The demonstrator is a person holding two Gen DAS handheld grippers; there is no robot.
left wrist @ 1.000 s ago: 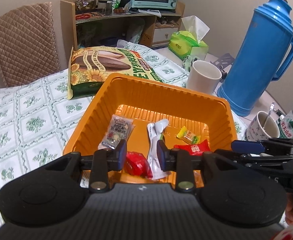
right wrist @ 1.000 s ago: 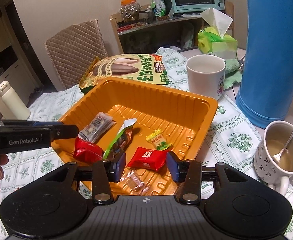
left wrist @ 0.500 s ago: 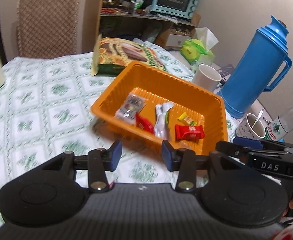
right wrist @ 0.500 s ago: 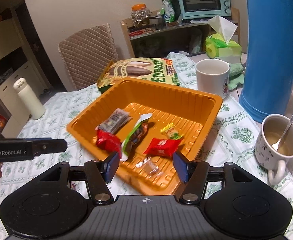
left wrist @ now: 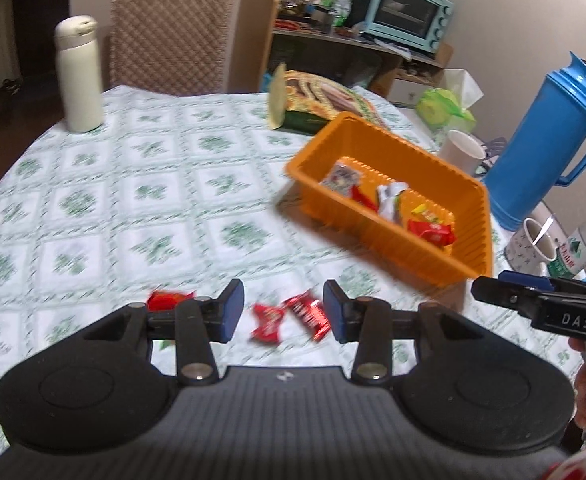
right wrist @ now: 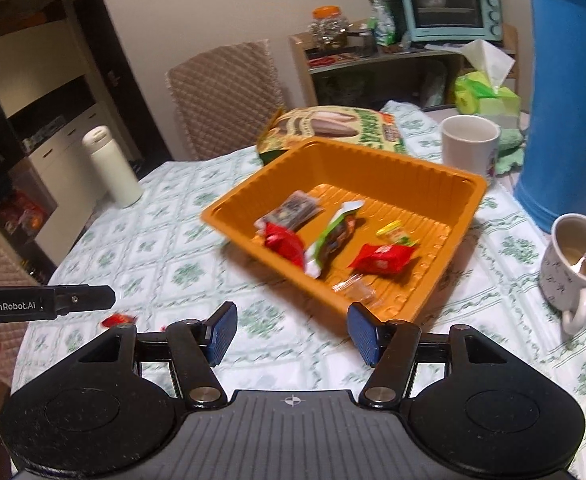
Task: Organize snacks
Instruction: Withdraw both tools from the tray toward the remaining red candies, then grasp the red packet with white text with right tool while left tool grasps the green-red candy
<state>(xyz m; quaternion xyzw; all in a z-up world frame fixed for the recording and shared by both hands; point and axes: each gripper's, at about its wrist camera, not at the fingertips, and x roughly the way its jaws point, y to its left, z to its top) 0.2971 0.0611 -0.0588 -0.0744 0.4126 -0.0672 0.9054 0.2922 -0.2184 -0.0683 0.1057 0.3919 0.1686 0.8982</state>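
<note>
From the left wrist view, the left gripper [left wrist: 284, 315] has backed away from the orange ribbed plastic tray [left wrist: 433, 258] to hang over three loose red-wrapped candies [left wrist: 267, 322] on the green-and-white patterned tabletop [left wrist: 141, 200], its jaws apart with nothing between them after just widening. From the right wrist view, the right gripper [right wrist: 292, 332] has also drawn back off the tray, jaws just opened and empty. Five or six snacks already lie in the tray, so I'd guess the loose candies are next.
</note>
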